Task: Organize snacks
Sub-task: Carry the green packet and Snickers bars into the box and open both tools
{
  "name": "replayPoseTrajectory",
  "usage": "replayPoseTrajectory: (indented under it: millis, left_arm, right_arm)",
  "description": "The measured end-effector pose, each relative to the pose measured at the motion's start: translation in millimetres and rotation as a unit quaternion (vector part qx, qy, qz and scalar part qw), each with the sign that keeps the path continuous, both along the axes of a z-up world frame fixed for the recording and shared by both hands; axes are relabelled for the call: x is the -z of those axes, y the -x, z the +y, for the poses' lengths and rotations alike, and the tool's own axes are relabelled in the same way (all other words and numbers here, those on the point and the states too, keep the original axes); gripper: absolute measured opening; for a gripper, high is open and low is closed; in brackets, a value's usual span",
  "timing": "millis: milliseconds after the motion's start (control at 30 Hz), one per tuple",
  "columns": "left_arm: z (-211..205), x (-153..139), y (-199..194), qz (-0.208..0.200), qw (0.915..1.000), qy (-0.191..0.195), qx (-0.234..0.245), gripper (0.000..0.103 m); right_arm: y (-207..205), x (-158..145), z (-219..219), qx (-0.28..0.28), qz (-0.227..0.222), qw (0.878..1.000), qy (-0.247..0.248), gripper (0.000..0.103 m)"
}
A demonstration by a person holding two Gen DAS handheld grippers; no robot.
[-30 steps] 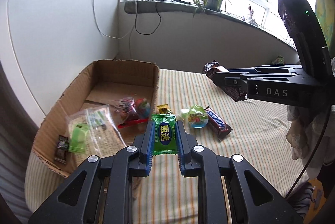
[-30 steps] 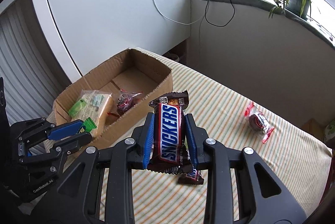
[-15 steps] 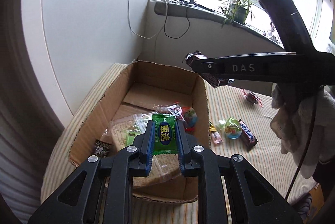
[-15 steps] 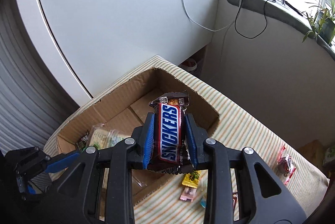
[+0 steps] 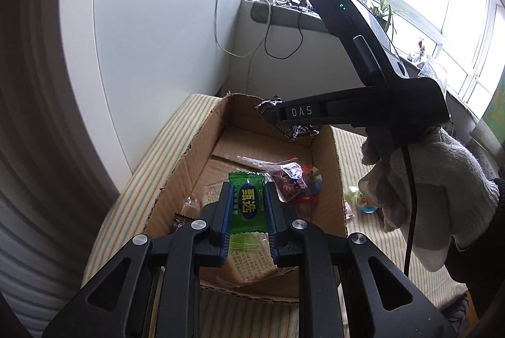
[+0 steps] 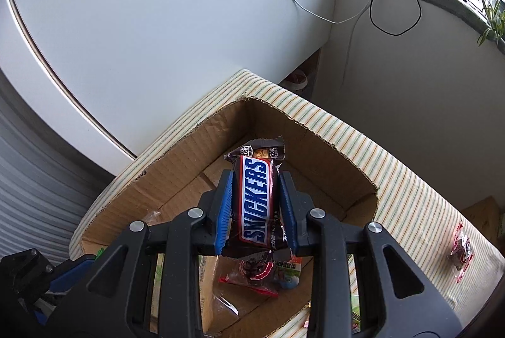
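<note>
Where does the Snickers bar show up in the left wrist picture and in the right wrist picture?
Left wrist view: the Snickers bar shows only as crumpled wrapper ends at upper centre, under the right gripper, above the box's far end.
Right wrist view: the bar sits dead centre, upright, logo facing the camera, clamped in the gripper.
Shared landmark: the cardboard box on the striped cloth, below the bar in both views.

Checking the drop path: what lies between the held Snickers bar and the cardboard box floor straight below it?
Right wrist view: under the Snickers bar lies a red-edged clear candy packet on the cardboard box floor, so the landing spot isn't bare.
</note>
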State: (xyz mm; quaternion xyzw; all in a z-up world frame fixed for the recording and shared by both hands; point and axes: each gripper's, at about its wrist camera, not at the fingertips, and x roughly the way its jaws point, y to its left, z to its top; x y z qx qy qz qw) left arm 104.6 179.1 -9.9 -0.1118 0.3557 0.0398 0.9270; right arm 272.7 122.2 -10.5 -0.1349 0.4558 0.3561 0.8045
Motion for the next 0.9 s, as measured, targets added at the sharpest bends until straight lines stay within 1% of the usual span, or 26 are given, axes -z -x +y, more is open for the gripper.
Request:
replayPoseTrajectory:
  millis: [100, 167, 233, 300, 400, 633, 900]
  left_arm:
    - [-1, 0, 0, 0.000, 1.0000, -0.002, -0.002, 0.018]
    - [-3, -2, 0, 0.000, 1.0000, -0.005, -0.003, 0.019]
    - [-4, -2, 0, -0.002, 1.0000, -0.006, -0.002, 0.021]
    - [-3, -2, -1, 0.000, 0.9999, -0.009, -0.005, 0.021]
    - [-4, -1, -1, 0.002, 0.9999, -0.002, -0.010, 0.021]
    - [-17, -8, 5, -0.007, 0.9999, -0.010, -0.006, 0.021]
    - [-28, -14, 10, -0.016, 0.9998, -0.010, -0.009, 0.021]
  right_arm:
    - [-1, -3, -4, 0.001, 0.004, 1.000, -0.008, 0.030]
    - [1, -6, -7, 0.002, -0.004, 1.000, -0.009, 0.036]
    - [6, -12, -10, 0.001, -0.014, 1.000, -0.013, 0.060]
    - [10, -17, -14, -0.004, -0.019, 1.000, -0.021, 0.067]
    - [15, -22, -20, -0.006, -0.024, 0.999, -0.023, 0.068]
    - [20, -30, -40, -0.001, -0.017, 0.999, -0.039, 0.068]
    - [24, -44, -79, 0.022, -0.029, 0.998, -0.048, 0.068]
